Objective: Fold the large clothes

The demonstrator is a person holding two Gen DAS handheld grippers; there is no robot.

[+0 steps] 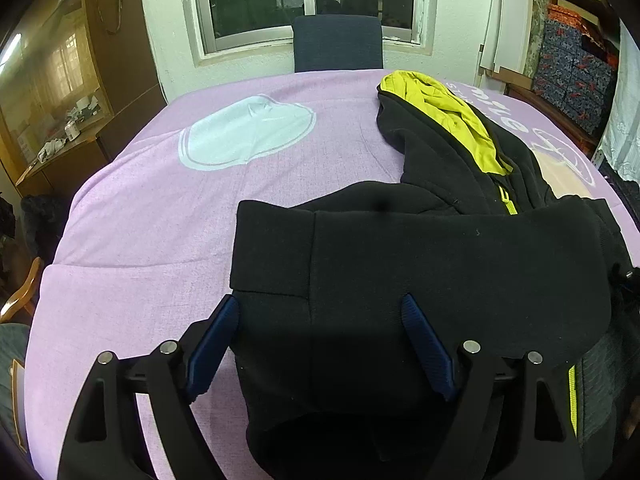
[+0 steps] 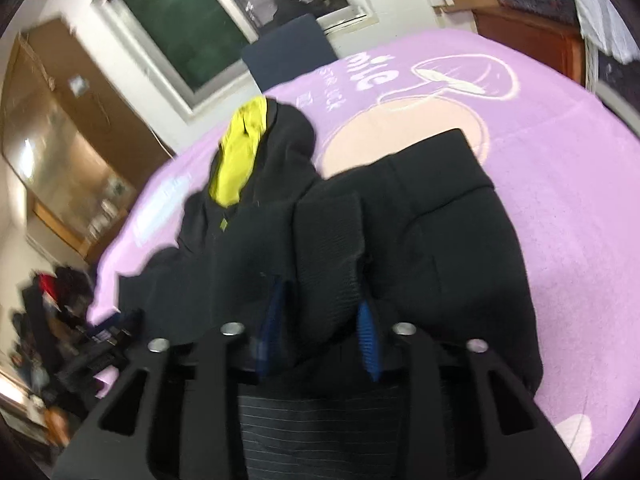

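Note:
A black hooded jacket (image 1: 420, 248) with a yellow-lined hood (image 1: 448, 120) and yellow zipper lies on the purple cloth-covered table (image 1: 160, 208). A sleeve is folded across its body. My left gripper (image 1: 320, 304) is open, its blue pads straddling the jacket's near left part. In the right wrist view the jacket (image 2: 440, 232) is bunched, its hood (image 2: 240, 156) at the far left. My right gripper (image 2: 324, 300) is shut on a ribbed fold of the jacket (image 2: 328, 248).
A dark blue chair (image 1: 338, 42) stands at the table's far edge under a window. A wooden cabinet (image 1: 52, 92) is at the left. Patterned boxes (image 1: 576, 64) are stacked at the right. A white print (image 1: 248, 132) marks the cloth.

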